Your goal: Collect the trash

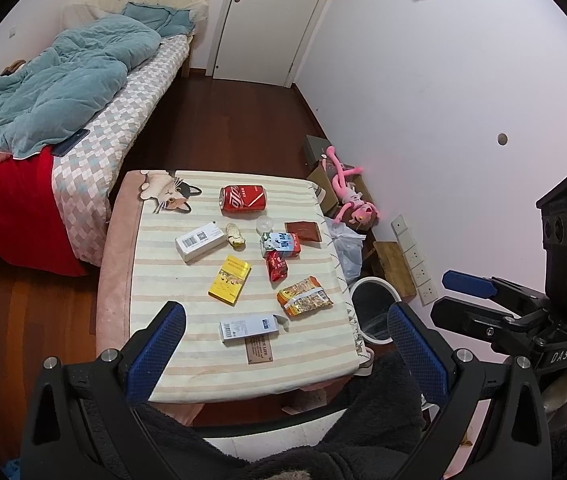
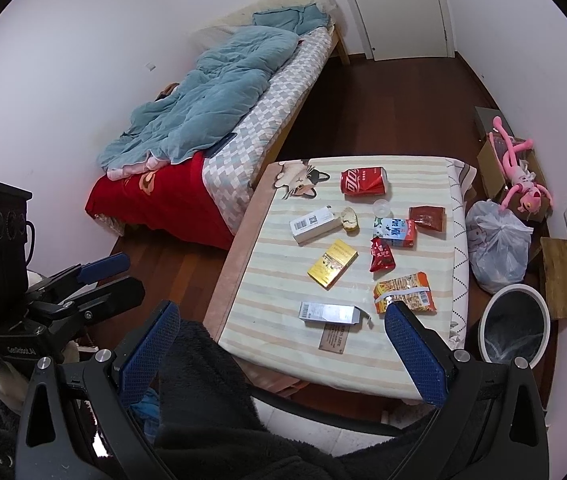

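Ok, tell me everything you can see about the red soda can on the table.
The red soda can lies on its side at the far end of the striped table cover, its length running across the table. It looks like aluminium, red with white lettering and a silver rim; its top end faces the cat picture. The body looks slightly dented. Nothing touches it; a small clear plastic cup sits just nearer, apart from it. Both grippers are well short of it.

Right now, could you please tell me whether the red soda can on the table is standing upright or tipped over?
Tipped over: the red soda can lies on its side, top facing left.
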A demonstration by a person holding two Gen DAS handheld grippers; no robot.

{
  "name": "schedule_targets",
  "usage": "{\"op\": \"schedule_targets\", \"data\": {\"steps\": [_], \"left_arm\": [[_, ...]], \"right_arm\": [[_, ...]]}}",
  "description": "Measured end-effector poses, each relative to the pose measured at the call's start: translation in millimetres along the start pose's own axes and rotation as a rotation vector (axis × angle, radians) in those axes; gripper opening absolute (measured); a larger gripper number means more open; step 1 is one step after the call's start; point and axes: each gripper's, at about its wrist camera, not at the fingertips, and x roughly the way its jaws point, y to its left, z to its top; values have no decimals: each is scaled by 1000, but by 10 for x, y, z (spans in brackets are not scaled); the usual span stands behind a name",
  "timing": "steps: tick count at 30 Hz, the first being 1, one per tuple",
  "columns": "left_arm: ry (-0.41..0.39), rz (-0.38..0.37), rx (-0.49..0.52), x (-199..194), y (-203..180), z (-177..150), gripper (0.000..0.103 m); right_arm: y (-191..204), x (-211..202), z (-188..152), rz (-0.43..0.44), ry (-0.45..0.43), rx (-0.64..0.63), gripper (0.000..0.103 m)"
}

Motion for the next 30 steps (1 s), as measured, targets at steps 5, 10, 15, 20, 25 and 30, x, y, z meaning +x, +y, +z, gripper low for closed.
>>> {"op": "schedule_targets", "data": {"steps": [5,10,15,20,25,30], "left_arm": [[2,-2,1,8,-17,5,103],[4,-4,-3,19,-35,-13,103],[4,-7,-5,14,-26,-32,103],[-1,-6,-6,2,0,-46,103],[-2,-8,-6,-6,45,-44,103],[-2,-9,-6,-11,64,-41,103]], "right_arm": [[13,5,-1,2,-1,0,103],[15,6,-11,3,-3,0,103],[10,-3,-9,4,-3,-1,103],[13,2,-6,5,-3,-3,103],[2,-3,-6,6,-5,-7,103],[9,-8,-3,6,-4,-7,103]]}}
